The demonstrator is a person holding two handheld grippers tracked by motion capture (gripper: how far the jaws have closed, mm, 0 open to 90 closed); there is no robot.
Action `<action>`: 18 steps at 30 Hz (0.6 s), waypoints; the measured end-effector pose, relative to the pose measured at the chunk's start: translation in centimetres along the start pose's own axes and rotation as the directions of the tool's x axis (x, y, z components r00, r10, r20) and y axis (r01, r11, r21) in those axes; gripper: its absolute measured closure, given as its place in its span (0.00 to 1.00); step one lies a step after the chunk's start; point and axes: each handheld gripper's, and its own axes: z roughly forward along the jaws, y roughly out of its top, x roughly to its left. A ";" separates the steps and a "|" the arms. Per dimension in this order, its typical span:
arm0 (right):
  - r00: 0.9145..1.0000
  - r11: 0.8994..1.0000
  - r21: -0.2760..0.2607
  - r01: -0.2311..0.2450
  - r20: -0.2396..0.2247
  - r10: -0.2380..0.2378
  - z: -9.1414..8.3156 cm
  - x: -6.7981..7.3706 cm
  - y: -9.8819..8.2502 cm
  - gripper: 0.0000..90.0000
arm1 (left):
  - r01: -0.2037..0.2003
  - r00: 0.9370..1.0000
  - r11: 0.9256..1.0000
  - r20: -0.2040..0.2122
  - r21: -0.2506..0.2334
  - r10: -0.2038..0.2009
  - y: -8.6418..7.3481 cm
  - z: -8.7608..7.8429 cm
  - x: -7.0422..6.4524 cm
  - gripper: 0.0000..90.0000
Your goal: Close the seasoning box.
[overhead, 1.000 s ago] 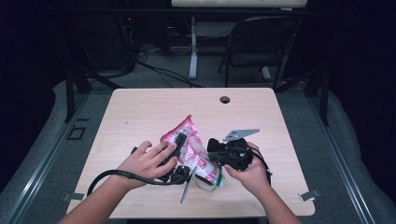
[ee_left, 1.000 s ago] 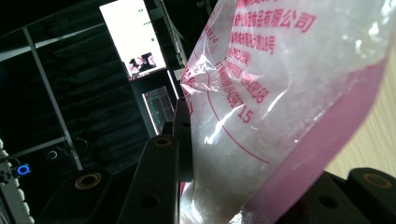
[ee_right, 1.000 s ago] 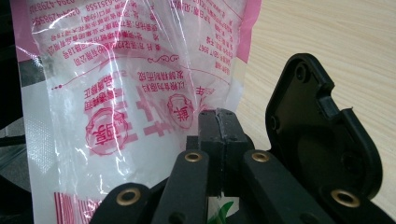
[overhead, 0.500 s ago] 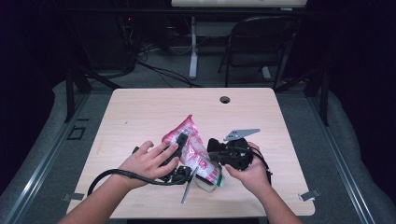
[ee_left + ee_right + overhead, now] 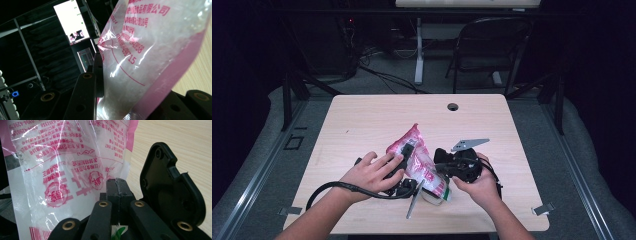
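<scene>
Wooden table [image 5: 362,120] first: the pink-and-clear snack bag [image 5: 419,162] stands near its front edge, pinched from both sides. The left gripper [image 5: 130,105] clamps the bag's body between part-spread jaws; the right gripper [image 5: 117,185] has jaws pressed together on its edge. Bag looks unopened, so tearing remains. Nothing has shifted since a second ago.

A dim lab: bare desk [image 5: 362,120], cabling [image 5: 382,75], lit monitor [image 5: 71,22].

My tongs have bare worktop [image 5: 377,120] on every side, with only the pink bag [image 5: 419,160] standing between them.
</scene>
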 end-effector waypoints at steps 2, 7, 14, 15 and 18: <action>1.000 1.000 0.005 0.003 0.000 -0.003 0.0 0.0 0.0 1.00 | 0.004 1.000 1.000 -0.002 -0.003 -0.004 0.0 0.0 -0.1 0.83; 1.000 1.000 0.002 0.000 0.001 0.000 0.2 0.0 -0.2 1.00 | -0.002 1.000 1.000 0.000 0.000 0.002 0.1 0.0 -0.2 0.83; 1.000 1.000 0.008 0.000 0.000 0.000 0.3 -0.1 -0.2 1.00 | 0.011 1.000 1.000 0.004 -0.004 -0.011 0.1 0.0 -0.4 0.83; 1.000 1.000 0.009 0.000 0.000 0.000 0.3 -0.1 -0.3 1.00 | 0.014 1.000 1.000 0.008 -0.003 -0.014 0.1 0.0 -0.5 0.83; 1.000 1.000 0.009 -0.003 0.001 0.003 0.3 -0.1 -0.3 1.00 | 0.015 1.000 1.000 0.004 -0.005 -0.015 0.1 0.0 -0.6 0.83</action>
